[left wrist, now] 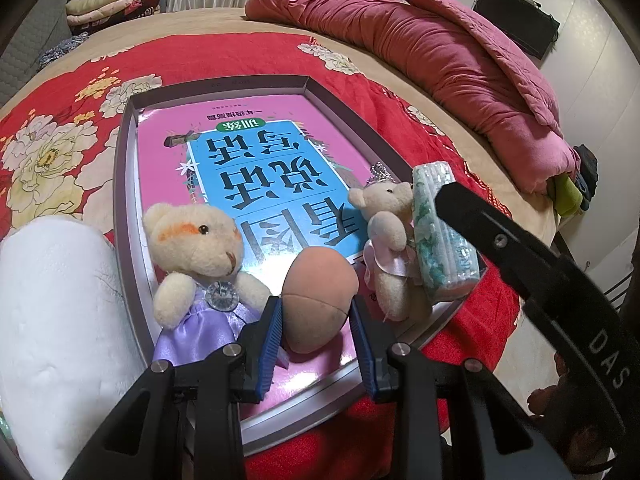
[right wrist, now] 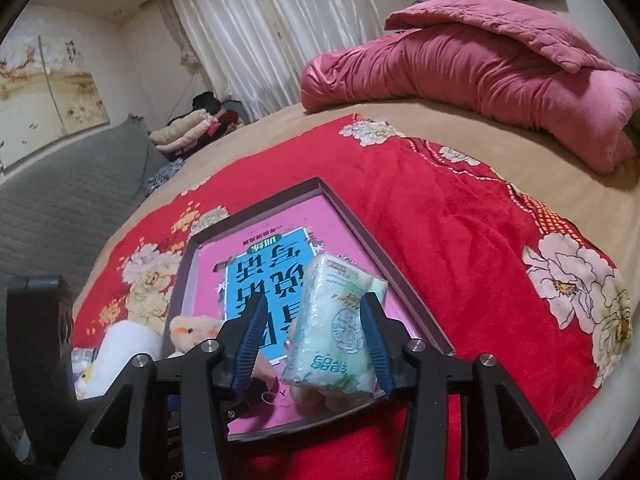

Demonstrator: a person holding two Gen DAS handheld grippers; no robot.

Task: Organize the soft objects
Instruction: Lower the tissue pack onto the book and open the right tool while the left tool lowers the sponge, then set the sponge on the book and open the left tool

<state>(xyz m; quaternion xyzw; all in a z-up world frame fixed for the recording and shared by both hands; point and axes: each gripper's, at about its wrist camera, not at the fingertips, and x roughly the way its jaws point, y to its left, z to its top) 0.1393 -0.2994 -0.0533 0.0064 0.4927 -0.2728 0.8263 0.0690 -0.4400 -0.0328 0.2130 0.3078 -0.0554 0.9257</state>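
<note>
A grey-rimmed tray (left wrist: 124, 168) lies on the red floral blanket with a pink and blue book (left wrist: 256, 176) inside it. My left gripper (left wrist: 316, 302) is shut on a peach egg-shaped sponge (left wrist: 316, 292) over the book's near end. To its left sits a bear in a purple dress (left wrist: 192, 248), to its right a smaller bear in pink (left wrist: 388, 240). A green-white tissue pack (right wrist: 336, 328) stands at the tray's right edge between the jaws of my right gripper (right wrist: 315, 300). Those jaws are open: the right pad touches the pack and the left pad is clear of it.
A white paper roll (left wrist: 60, 320) lies just left of the tray. A rolled pink quilt (left wrist: 420, 40) runs along the bed's far side. Folded clothes (left wrist: 104, 4) are stacked at the back left. A grey padded seat (right wrist: 80, 184) flanks the bed.
</note>
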